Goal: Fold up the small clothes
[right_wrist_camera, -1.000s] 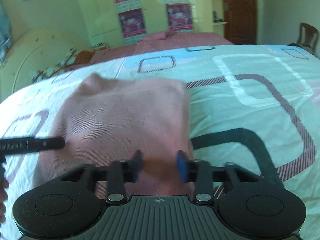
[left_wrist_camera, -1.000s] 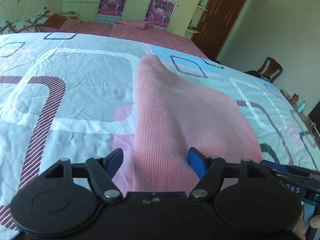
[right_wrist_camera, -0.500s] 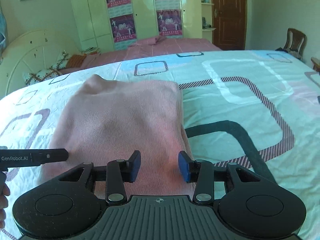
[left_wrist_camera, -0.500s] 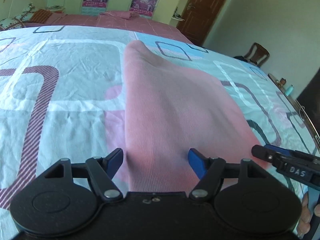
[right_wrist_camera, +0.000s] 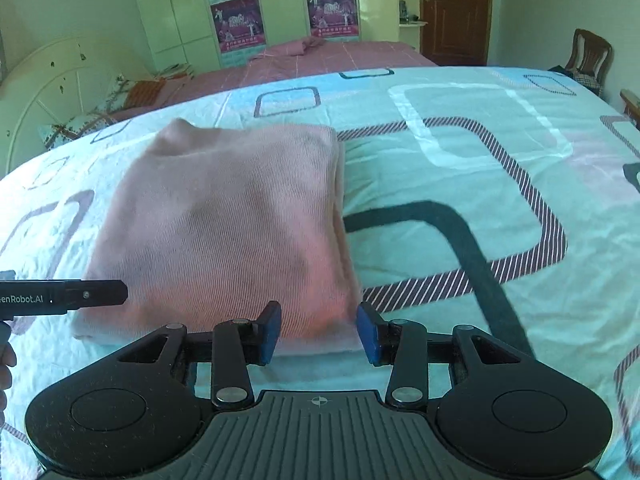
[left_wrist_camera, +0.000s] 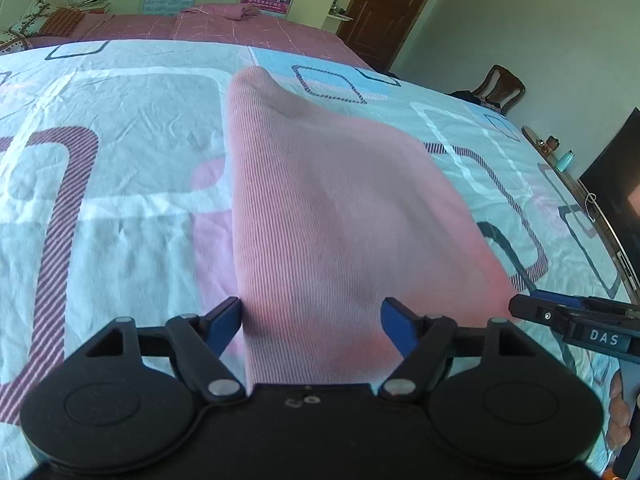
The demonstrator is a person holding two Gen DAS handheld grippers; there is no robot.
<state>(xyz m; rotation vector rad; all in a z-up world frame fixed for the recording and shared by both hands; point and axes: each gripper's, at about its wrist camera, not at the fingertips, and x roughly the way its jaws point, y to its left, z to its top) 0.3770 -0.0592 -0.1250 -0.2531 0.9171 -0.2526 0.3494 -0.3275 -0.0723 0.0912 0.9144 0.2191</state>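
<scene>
A folded pink ribbed garment [left_wrist_camera: 340, 208] lies flat on the patterned bedsheet [left_wrist_camera: 100, 184]; it also shows in the right wrist view [right_wrist_camera: 228, 224]. My left gripper [left_wrist_camera: 312, 324] is open, its blue fingertips either side of the garment's near left edge. My right gripper [right_wrist_camera: 318, 332] is open, its fingertips straddling the garment's near right corner. Neither holds the cloth. The right gripper's finger shows at the right of the left wrist view [left_wrist_camera: 560, 312]; the left gripper's finger shows at the left of the right wrist view [right_wrist_camera: 80, 294].
The bed is wide, with sheet [right_wrist_camera: 480, 200] to the right of the garment. A second pink bed [right_wrist_camera: 320, 56] and wardrobes stand behind. A wooden chair [left_wrist_camera: 500, 88] and a shelf edge with bottles [left_wrist_camera: 560, 156] are at the right.
The right gripper has opened wider and backed off slightly toward the garment's near edge. The left gripper stays open, shifted a little. The garment lies still.
</scene>
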